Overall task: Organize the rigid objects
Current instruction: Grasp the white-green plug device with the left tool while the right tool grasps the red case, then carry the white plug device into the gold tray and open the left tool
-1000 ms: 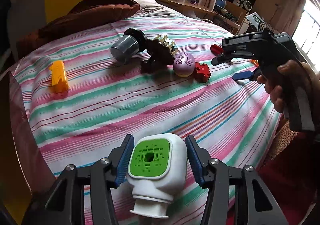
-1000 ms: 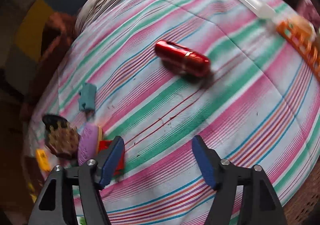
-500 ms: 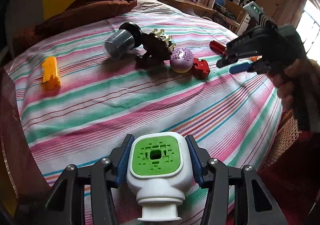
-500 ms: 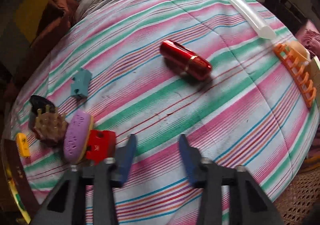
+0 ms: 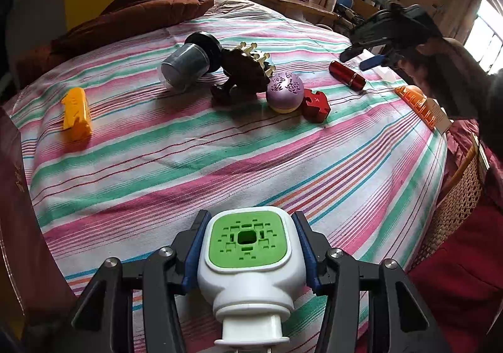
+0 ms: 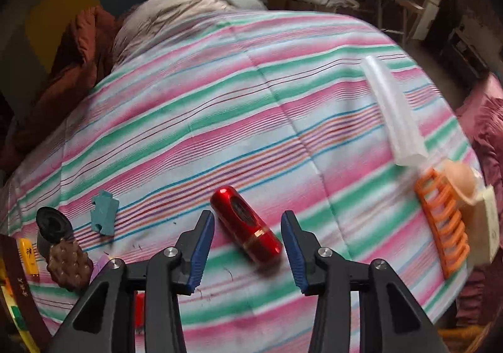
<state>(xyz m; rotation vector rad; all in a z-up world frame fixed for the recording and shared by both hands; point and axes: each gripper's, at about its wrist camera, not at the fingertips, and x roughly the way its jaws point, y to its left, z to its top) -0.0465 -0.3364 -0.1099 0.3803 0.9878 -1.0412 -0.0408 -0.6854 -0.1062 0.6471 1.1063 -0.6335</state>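
Right gripper (image 6: 248, 246) jaws open, just widened, straddling red tube (image 6: 246, 232) on bed, untouched. Left gripper (image 5: 250, 247) jaws clamp white-green plug (image 5: 250, 255).

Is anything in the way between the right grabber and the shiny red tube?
Nothing visible. The right gripper hovers open over the red tube, which lies alone on the striped sheet, with only bare sheet beside it.

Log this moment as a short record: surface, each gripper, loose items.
surface: striped bedspread
left gripper: shut on white plug-in with green face
right gripper: open, jaws just reopened a little, above red tube, not gripping it
cluster: grey cup, brown brush, purple ball, red puzzle piece
apart: yellow piece
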